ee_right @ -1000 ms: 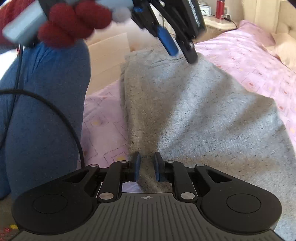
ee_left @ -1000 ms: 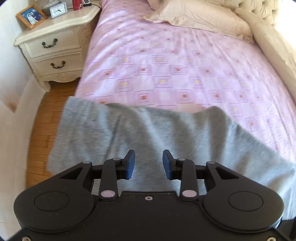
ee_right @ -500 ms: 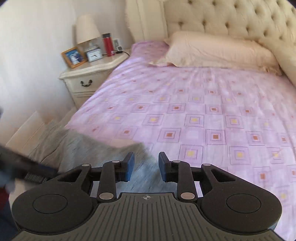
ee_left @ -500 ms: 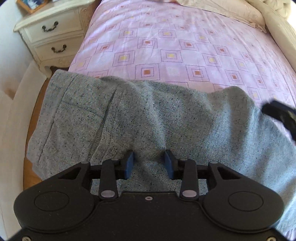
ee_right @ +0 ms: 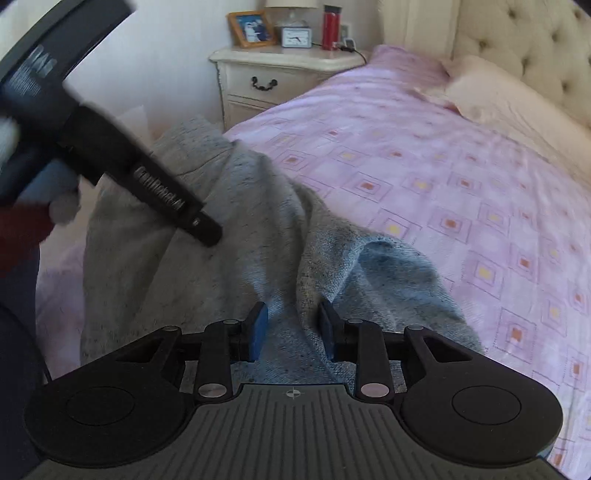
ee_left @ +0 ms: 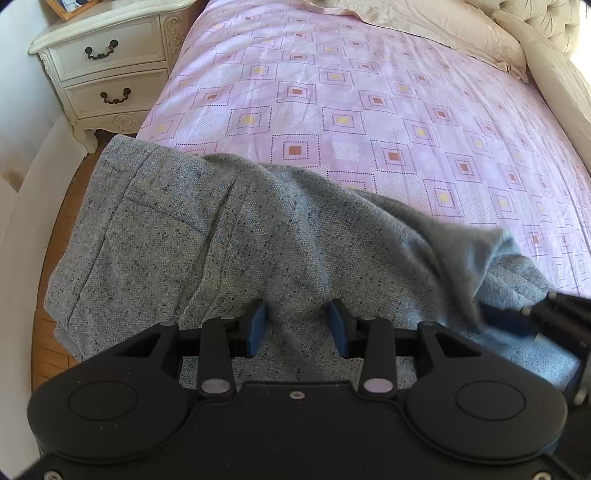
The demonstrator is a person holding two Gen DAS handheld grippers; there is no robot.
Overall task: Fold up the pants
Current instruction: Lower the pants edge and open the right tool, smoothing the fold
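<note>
Grey speckled pants [ee_left: 229, 236] lie across the near edge of the pink patterned bed [ee_left: 369, 110], waistband end at the left, overhanging the bed's side. My left gripper [ee_left: 297, 325] is open, its blue pads astride a raised ridge of the fabric. My right gripper [ee_right: 293, 326] is open too, over a bunched fold of the pants [ee_right: 258, 221], cloth rising between its pads. The right gripper shows at the right edge of the left wrist view [ee_left: 546, 314]. The left gripper shows at the upper left of the right wrist view [ee_right: 122, 158].
A cream nightstand [ee_left: 107, 74] stands left of the bed, with a photo frame [ee_right: 251, 27], a clock [ee_right: 295, 37] and a red bottle [ee_right: 331, 26] on top. Pillows [ee_right: 498, 99] and a tufted headboard [ee_right: 517, 33] lie at the far end. Wooden floor [ee_left: 48, 347] lies below left.
Both grippers have come down onto the pants. The right gripper swung back from facing the bed and opened wider, now over a bunched fold. The pants are more rumpled at the right.
</note>
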